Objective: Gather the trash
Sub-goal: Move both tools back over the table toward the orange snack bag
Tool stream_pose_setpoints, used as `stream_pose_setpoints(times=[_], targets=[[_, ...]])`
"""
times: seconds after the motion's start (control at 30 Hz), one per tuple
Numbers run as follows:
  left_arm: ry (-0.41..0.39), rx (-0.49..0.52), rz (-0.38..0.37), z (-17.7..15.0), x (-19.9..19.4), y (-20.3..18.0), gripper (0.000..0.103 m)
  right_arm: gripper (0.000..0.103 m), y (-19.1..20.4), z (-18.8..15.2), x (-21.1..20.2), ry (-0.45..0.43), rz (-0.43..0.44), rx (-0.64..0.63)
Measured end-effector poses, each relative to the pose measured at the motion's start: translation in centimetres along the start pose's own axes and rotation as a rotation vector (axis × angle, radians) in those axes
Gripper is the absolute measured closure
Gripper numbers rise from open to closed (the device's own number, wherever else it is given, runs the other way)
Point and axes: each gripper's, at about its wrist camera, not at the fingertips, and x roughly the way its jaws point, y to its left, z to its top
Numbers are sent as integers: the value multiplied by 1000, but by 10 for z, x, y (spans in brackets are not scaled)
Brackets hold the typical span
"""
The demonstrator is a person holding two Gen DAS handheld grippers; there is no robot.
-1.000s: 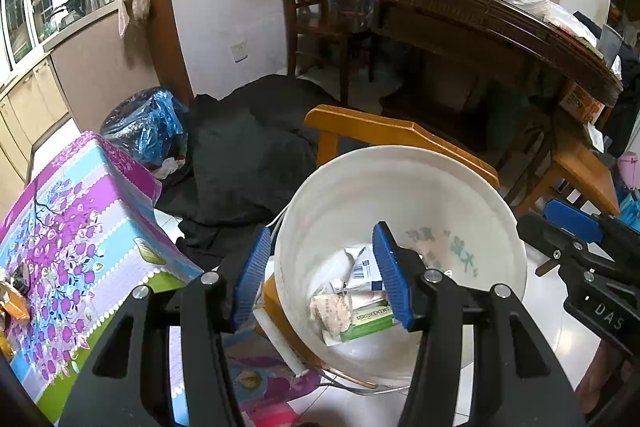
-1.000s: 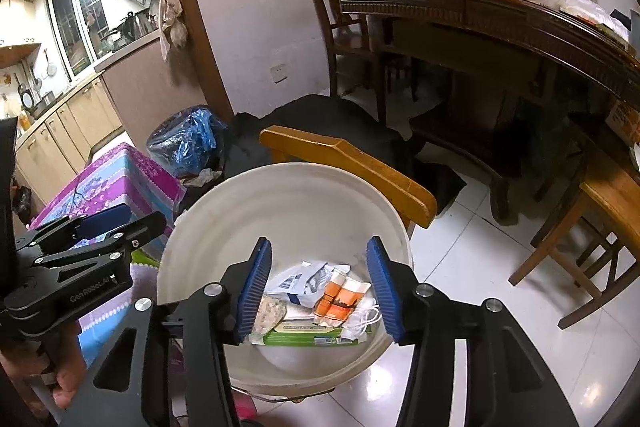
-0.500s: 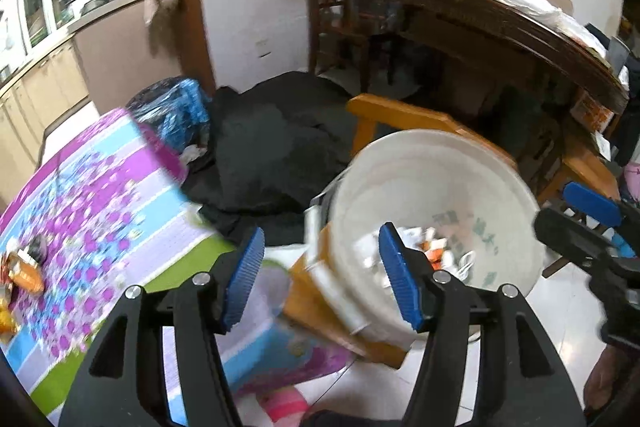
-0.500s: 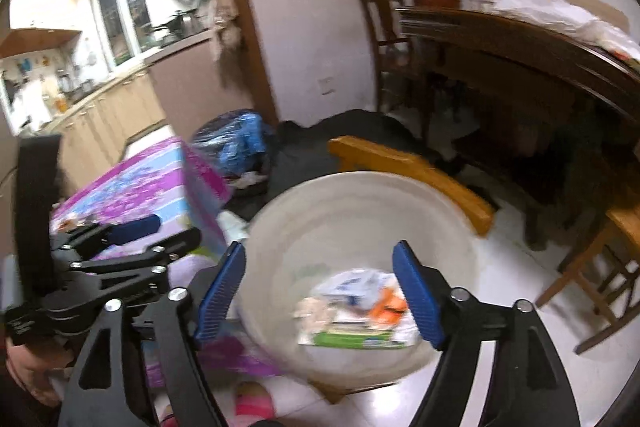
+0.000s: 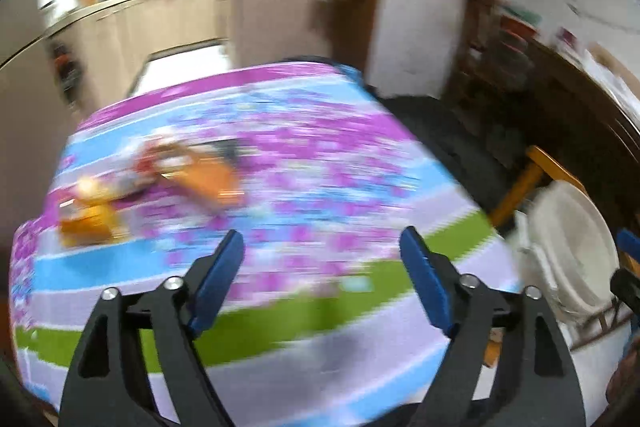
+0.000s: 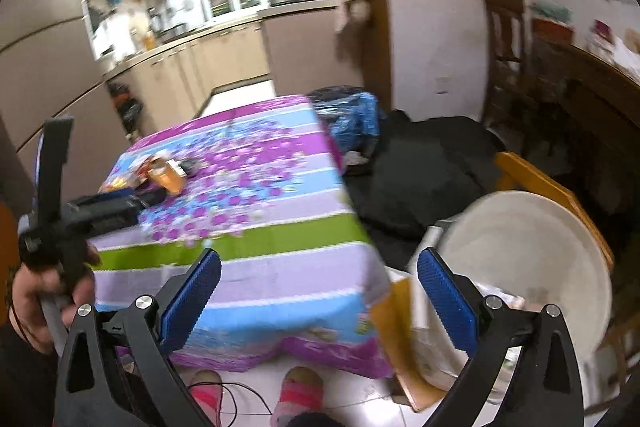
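Observation:
Orange and red wrappers point(image 5: 192, 175) lie on a table with a purple flowered cloth point(image 5: 320, 187); they also show in the right wrist view point(image 6: 164, 177). The left view is blurred. A white bucket point(image 6: 528, 259) stands on the floor to the right of the table, its rim also in the left wrist view point(image 5: 568, 247). My left gripper point(image 5: 322, 255) is open and empty above the table's near side. My right gripper point(image 6: 318, 275) is open and empty over the table's near right corner. The left gripper's body point(image 6: 108, 207) shows in the right view.
A black heap point(image 6: 432, 171) and a blue bag point(image 6: 352, 119) lie on the floor behind the table. A yellow wooden chair point(image 6: 536, 179) stands behind the bucket. A dark wooden table point(image 6: 592, 87) is at the right. Kitchen counters point(image 6: 200, 59) run along the back.
Both grippers have swung left, away from the bucket and toward the flowered table. The bucket has slid to the right edge of both views. Both stay open.

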Motion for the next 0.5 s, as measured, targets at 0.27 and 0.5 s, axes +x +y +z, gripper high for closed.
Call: stream_pose_setpoints(times=[0.27,0.5], targets=[[-56,-164,145,-10,-23,142,6,5,76,7,38,37,95,-114],[30,-438,207,-12,-3,229,6,5,127,16,76,73,183,-186]])
